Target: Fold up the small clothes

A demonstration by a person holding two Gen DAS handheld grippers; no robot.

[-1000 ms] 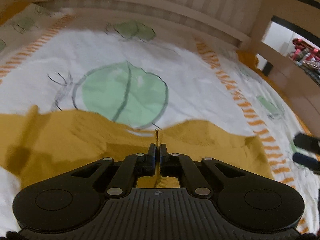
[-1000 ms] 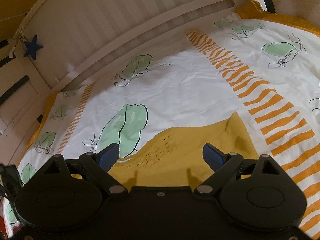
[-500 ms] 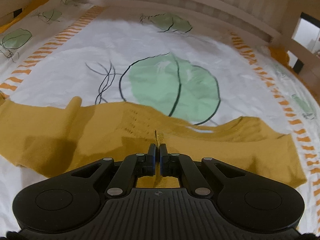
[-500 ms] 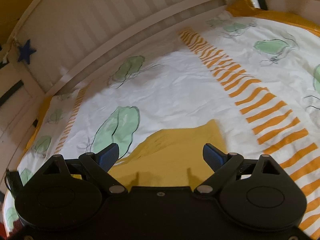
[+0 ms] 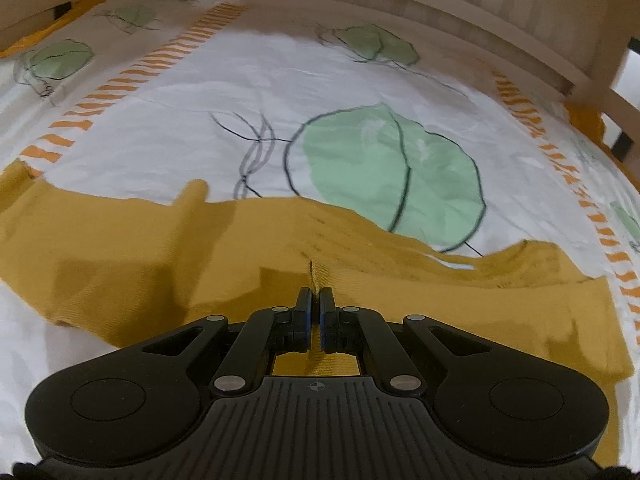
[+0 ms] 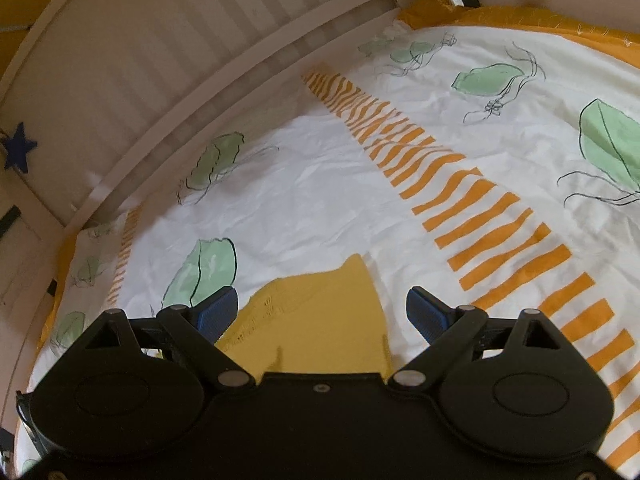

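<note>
The jaws of the left gripper (image 5: 314,300) are pressed together on a raised pleat of the mustard garment (image 5: 160,264), a thin ridge of the knit standing up between the blue-lined pads. The jaws of the right gripper (image 6: 322,312) stand spread wide, blue pads (image 6: 218,312) on either side of a corner of the same mustard garment (image 6: 320,320), touching none of it as far as the right wrist view shows.

In the left wrist view the garment lies across the near part of the bed, running from the left edge to the right, with a sleeve-like flap sticking up toward the far side on the left and a rumpled edge at the right. A band of openwork knit runs through the cloth just beyond the pinch.

Beyond it spreads the bedcover (image 5: 200,128), white with a large green leaf print (image 5: 392,168) outlined in black just past the garment, and rows of orange dashes (image 5: 132,76) along both sides. In the right wrist view a broad orange striped band (image 6: 460,200) runs away to the far side, right of the garment.

At the far edge stands a pale slatted bed rail (image 6: 168,64); a dark blue star (image 6: 18,146) hangs at its left end. No container or legible writing appears.
</note>
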